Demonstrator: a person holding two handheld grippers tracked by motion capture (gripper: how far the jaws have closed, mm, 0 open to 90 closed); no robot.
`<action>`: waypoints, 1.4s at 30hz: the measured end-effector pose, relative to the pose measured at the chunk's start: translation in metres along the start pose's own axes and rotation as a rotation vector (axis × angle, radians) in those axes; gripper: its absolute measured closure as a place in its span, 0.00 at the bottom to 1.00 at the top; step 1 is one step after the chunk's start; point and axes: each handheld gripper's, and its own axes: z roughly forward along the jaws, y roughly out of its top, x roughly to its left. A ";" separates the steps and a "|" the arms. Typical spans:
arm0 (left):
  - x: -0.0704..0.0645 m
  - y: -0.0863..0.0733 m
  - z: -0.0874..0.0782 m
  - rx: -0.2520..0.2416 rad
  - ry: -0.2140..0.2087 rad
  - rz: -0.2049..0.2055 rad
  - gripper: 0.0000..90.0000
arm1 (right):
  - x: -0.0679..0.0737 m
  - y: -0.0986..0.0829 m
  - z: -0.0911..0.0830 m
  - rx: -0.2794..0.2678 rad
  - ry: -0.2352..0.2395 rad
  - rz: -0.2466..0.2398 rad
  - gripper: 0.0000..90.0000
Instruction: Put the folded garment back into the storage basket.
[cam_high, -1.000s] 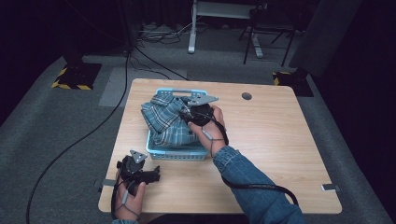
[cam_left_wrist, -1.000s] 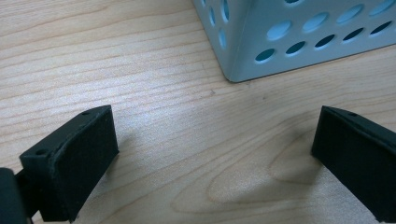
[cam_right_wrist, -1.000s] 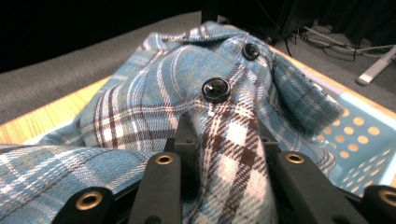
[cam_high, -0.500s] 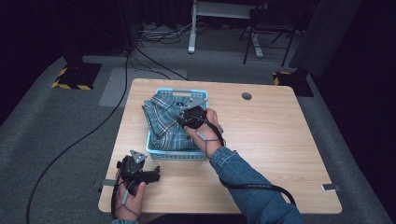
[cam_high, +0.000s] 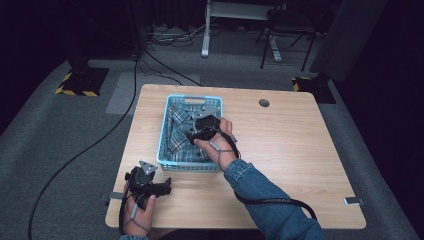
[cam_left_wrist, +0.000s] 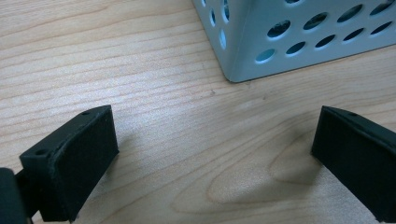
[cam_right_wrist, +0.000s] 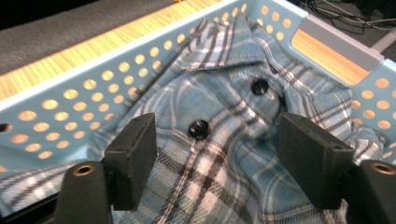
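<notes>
— Right gripper view had the fingers (cam_right_wrist: 135, 154) spread wide, down among the folds of the plaid shirt (cam_right_wrist: 224, 154) but pinching nothing. Two dark buttons (cam_right_wrist: 199, 129) sat between them on the placket, with the collar toward the far wall of the blue basket (cam_right_wrist: 70, 116).

— So the shirt was lying inside the basket?

— Yes. From the high view the right gripper (cam_high: 196, 131) hung over the middle of the shirt (cam_high: 177, 135), which lay bunched within the basket (cam_high: 189, 166) on the tabletop (cam_high: 300, 150), near its left half.

— How was that step best done?

— My judgement: close on a raised fold rather than on a button, since a hard button could slip between the pads. A fold beside the placket looked thick enough to pinch. Going shallow mattered too, so the fingers wouldn't catch the perforated wall.

— And the other hand?

— Left gripper (cam_high: 162, 187) rested near the front left of the tabletop, just beside the basket's near corner (cam_left_wrist: 238, 65), its fingers (cam_left_wrist: 74, 163) also spread over bare wood. It could have steadied the basket, which looked light enough to lift with the cloth.
</notes>
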 end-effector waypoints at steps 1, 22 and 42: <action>0.000 0.000 0.000 0.000 0.000 0.000 0.00 | 0.000 0.001 -0.002 -0.007 0.002 -0.005 0.31; 0.000 0.000 0.000 -0.001 0.000 0.001 0.00 | -0.011 0.019 -0.058 -0.113 0.037 0.003 0.31; 0.000 0.000 0.000 -0.001 0.001 -0.003 0.00 | -0.041 0.012 -0.117 -0.127 -0.007 -0.025 0.30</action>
